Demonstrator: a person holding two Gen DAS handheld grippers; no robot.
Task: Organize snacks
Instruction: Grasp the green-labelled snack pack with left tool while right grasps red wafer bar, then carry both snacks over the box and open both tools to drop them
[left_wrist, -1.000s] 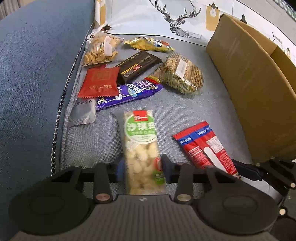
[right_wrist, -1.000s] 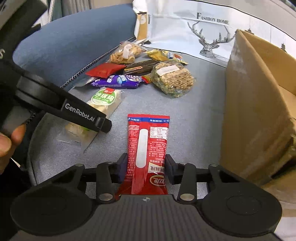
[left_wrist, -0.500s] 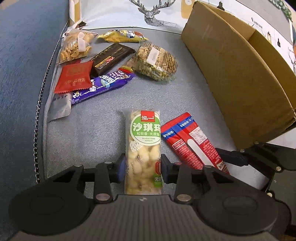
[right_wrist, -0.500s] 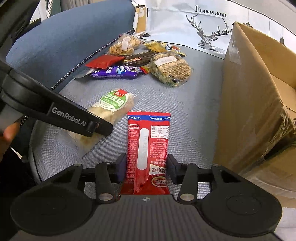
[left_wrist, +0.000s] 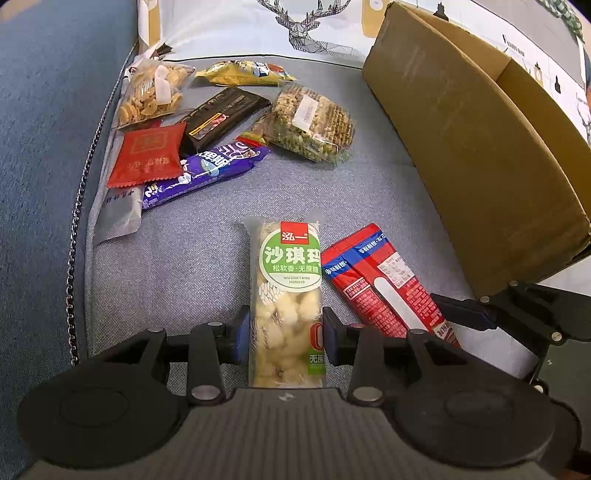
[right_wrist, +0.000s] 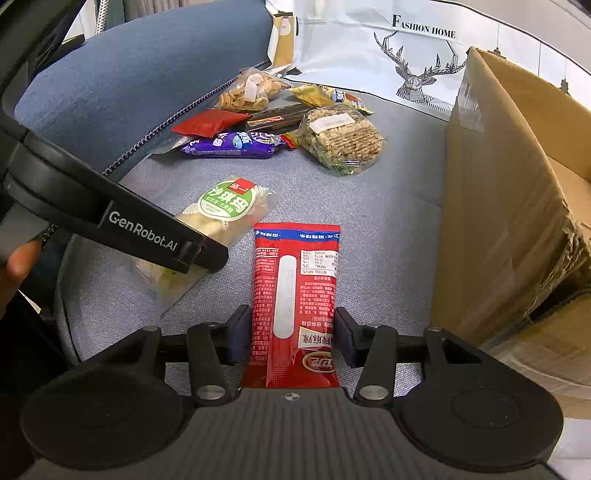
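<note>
Status: early stage. No snack is visible inside the cardboard box (left_wrist: 476, 155) at the right; only part of its interior shows, so its contents cannot be confirmed.

Left to right on the grey sofa cushion (left_wrist: 177, 266):

1. A pile of unsorted snacks lies at the far left, against the blue backrest. It includes a clear bag of biscuits (left_wrist: 153, 94), a red sachet (left_wrist: 147, 155), a purple bar (left_wrist: 201, 171), a dark bar (left_wrist: 221, 114), a yellow pack (left_wrist: 245, 72) and a clear pack of grain cakes (left_wrist: 312, 123). None of these is touched by either tool.

2. The left tool (left_wrist: 284, 334) straddles the green-label puffed snack pack (left_wrist: 286, 295). The pads sit against both sides of the pack at a narrow setting, and the pack lies flat on the cushion. The grip reads as closed on the pack.

3. The right tool (right_wrist: 291, 334) straddles the red snack pack (right_wrist: 295, 295), just beside the first pack. A sliver of gap shows at each pad, so the hold appears loose or not yet made.

4. The box stands near both packs.

Remaining, by judgement: move these two packs, then the whole pile.
</note>
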